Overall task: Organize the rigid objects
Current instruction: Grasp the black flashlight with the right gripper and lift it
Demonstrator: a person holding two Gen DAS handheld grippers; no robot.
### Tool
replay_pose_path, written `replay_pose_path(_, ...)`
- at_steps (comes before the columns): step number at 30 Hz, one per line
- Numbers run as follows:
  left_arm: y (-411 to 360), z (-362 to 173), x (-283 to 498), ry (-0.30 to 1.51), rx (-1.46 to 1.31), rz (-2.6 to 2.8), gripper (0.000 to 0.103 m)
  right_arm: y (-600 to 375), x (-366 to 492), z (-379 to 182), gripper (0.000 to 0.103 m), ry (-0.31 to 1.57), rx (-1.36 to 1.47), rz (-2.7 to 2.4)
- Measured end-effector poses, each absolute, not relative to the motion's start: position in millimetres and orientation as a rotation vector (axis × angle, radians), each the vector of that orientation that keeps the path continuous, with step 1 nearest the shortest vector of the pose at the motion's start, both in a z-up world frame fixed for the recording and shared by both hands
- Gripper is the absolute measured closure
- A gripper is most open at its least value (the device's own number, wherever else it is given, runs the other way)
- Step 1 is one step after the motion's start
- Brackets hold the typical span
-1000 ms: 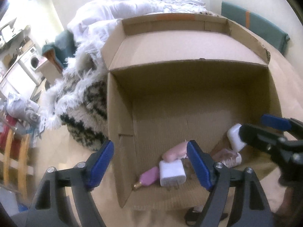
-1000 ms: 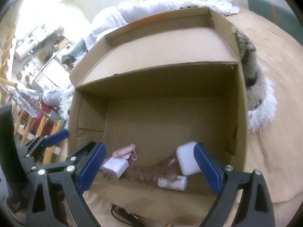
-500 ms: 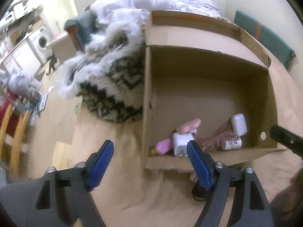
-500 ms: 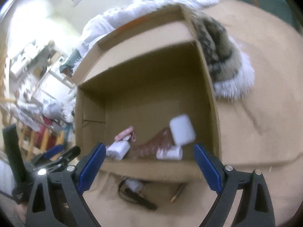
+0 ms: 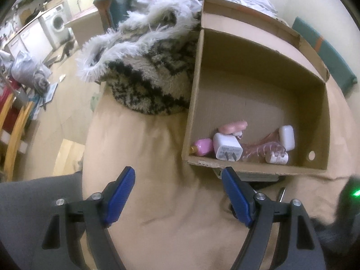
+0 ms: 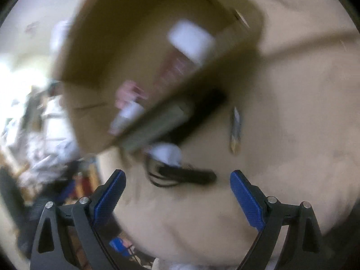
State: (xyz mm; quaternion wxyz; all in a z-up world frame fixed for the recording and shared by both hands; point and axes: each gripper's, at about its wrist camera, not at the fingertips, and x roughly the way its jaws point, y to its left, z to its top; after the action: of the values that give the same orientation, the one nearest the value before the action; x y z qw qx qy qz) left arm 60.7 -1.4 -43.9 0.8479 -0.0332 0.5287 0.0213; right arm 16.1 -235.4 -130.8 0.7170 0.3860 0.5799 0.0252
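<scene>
Left wrist: left gripper [image 5: 178,199] fingers wide, nothing between them, over tan bed cover [image 5: 157,202]. Box [image 5: 258,51] at 1 o'clock from the fingers. Inside, along its near wall: two pink items, white charger [image 5: 227,149] with unreadable print, clear pink bottle [image 5: 261,148], white case [image 5: 286,137]. Shaggy rug [image 5: 148,83] at 11 o'clock.

Right wrist: heavy blur. Right gripper [image 6: 177,194] fingers wide, empty. Black strap [image 6: 180,174] just ahead at 12, white lump [image 6: 166,153] touching it, pen-like item [image 6: 235,130] at 1 o'clock. Box above. No legible writing.
</scene>
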Motion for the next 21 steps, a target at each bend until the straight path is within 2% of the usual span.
replay_pose_path(12, 18.3, -41.8, 64.3, 1.137, -0.174, 0.092, 0.025, -154.2, 38.8, -147.9, 0.0, 1.3, 0.443, -0.259)
replay_pose_path(17, 20.6, -40.3, 63.1, 1.143, -0.202, 0.077, 0.025, -140.6, 34.4, -147.9, 0.0, 1.253, 0.338, -0.239)
replay_pose_path(19, 21.6, -40.0, 62.9, 1.147, -0.218, 0.068, 0.025, -140.7, 29.5, -144.3, 0.016, 1.235, 0.303, -0.218)
replay_pose_path(21, 22.3, -40.2, 63.6, 1.15, -0.23, 0.064, 0.025, -145.9, 25.5, -140.3, 0.017, 1.222, 0.326, -0.183)
